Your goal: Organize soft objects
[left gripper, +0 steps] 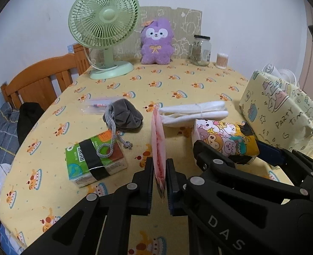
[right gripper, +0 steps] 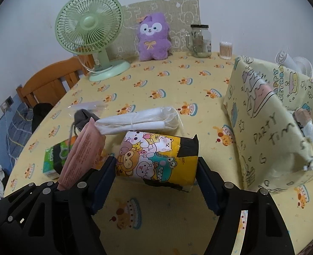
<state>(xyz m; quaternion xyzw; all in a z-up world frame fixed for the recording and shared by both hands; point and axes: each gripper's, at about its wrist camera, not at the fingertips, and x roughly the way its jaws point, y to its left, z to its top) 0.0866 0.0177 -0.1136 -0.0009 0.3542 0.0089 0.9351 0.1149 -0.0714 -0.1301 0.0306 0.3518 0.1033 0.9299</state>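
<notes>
The pink tissue pack [left gripper: 159, 148] stands on edge between the pads of the left gripper [left gripper: 159, 182], its thin side toward the left wrist camera and its long axis running away from the gripper toward the middle of the table. The jaws are narrow and press on both flat faces of the pack. In the right wrist view the same pack [right gripper: 80, 153] rises tilted from the left gripper at the lower left, leaning toward the white folded pouch [right gripper: 139, 121].

Just to its right, the cartoon-printed tissue pack [right gripper: 156, 159] is held by the right gripper [right gripper: 156, 176], whose jaws stand fairly wide and grip the pack's two ends. Its long axis lies crosswise to the fingers, roughly level, with the printed face up. It seems to hang above the yellow cake-print tablecloth [right gripper: 167, 93]. Both grippers reach forward side by side, close together over the near part of the table.

Beyond them lie the white pouch and a grey drawstring bag [left gripper: 124, 114], whose cord trails over a green tissue pack [left gripper: 94, 161] bound with black tape. To the right stands a yellow "PARTY" paper-wrapped box [right gripper: 269, 131]. At the far edge stand a green desk fan [left gripper: 104, 25], a purple plush toy [left gripper: 156, 42], a glass jar [left gripper: 201, 50] and a tub of cotton swabs [left gripper: 222, 60].
</notes>
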